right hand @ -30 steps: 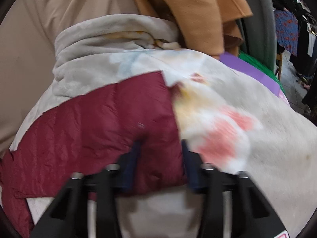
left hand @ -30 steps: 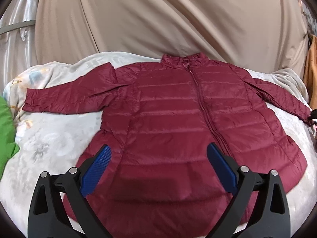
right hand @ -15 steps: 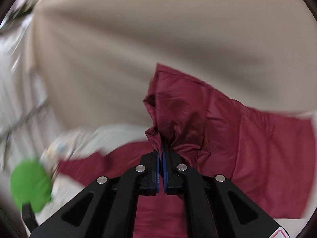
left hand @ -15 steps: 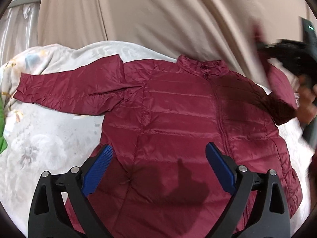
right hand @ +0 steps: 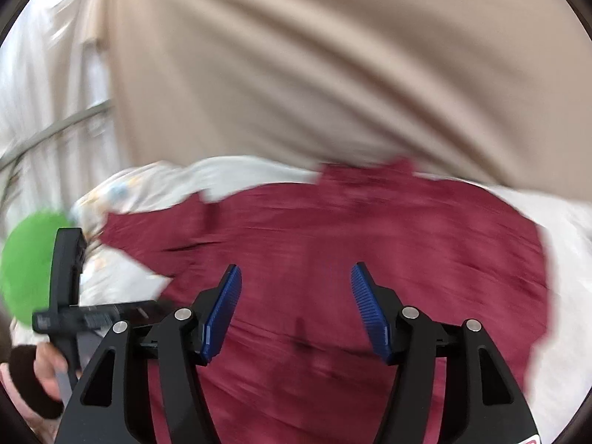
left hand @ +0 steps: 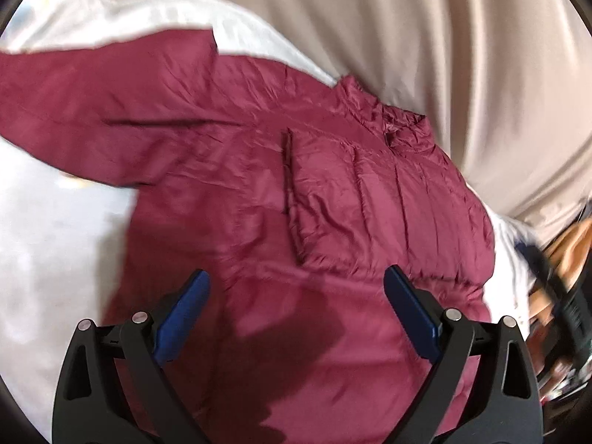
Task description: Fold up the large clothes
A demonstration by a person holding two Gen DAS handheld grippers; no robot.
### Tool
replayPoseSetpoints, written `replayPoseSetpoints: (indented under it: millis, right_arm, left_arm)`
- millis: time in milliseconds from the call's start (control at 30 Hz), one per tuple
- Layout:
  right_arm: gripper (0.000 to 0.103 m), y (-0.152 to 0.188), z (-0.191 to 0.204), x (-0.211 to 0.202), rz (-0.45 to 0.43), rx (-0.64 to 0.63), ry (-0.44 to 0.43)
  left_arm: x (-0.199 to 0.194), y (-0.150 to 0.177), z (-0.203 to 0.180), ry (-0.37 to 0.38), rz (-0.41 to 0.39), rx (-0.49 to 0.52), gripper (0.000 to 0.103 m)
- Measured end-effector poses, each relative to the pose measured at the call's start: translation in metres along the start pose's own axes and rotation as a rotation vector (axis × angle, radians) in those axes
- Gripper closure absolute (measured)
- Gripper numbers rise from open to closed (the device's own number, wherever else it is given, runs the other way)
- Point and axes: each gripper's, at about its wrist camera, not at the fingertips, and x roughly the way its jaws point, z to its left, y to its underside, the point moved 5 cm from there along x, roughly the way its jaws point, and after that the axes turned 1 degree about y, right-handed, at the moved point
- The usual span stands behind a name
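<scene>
**Sleeve folded across the jacket, both grippers empty**

Jacket (left hand: 259, 192), dark red and quilted, lies front-up on a pale floral blanket (left hand: 55, 240), spread across most of both views. A beige draped cloth (left hand: 407, 37) rises behind it, close behind the collar (left hand: 388, 118). In the left wrist view one sleeve (left hand: 362, 199) lies folded inward over the chest as a flat quilted panel, its cuff edge a straight dark line near the middle of the body. The other sleeve (left hand: 92, 111) stretches out flat toward the left edge of the picture, resting on the blanket.

The left gripper (left hand: 296, 314) hangs above the lower half of the jacket, its blue pads spread wide with nothing between them but the fabric below; its shadow falls on the hem area. The right gripper (right hand: 296, 310) also sits over the jacket body, and its jaws have just been opening: the pads now stand clearly apart and hold nothing, the red fabric lying loose beneath them.

In the right wrist view, blurred by motion, a person's hand (right hand: 48, 370) grips the handle of the left tool at the lower left, and a bright green cloth (right hand: 26, 266) lies beyond it at the blanket's edge. At the far right of the left wrist view the other tool appears only as a dark smear.
</scene>
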Motion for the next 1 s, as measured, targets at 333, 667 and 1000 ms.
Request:
replayPoseSetpoints:
  millis: [333,667,1000]
  right_arm:
    - [0.040,0.047,-0.162,-0.019,0.072,0.479,0.102]
    - [0.040,0.044,-0.127,0.034,0.130,0.517,-0.077]
    - [0.101,0.039,-0.180,0.035,-0.016,0.716,-0.010]
  left_arm:
    - [0.054,-0.037,-0.051,0.119,0.054,0.068,0.093]
    - [0.043,-0.086,-0.014,-0.075,-0.127,0.100,0.095]
    - [0.081,-0.056,0.000,-0.117,-0.107,0.096,0.095]
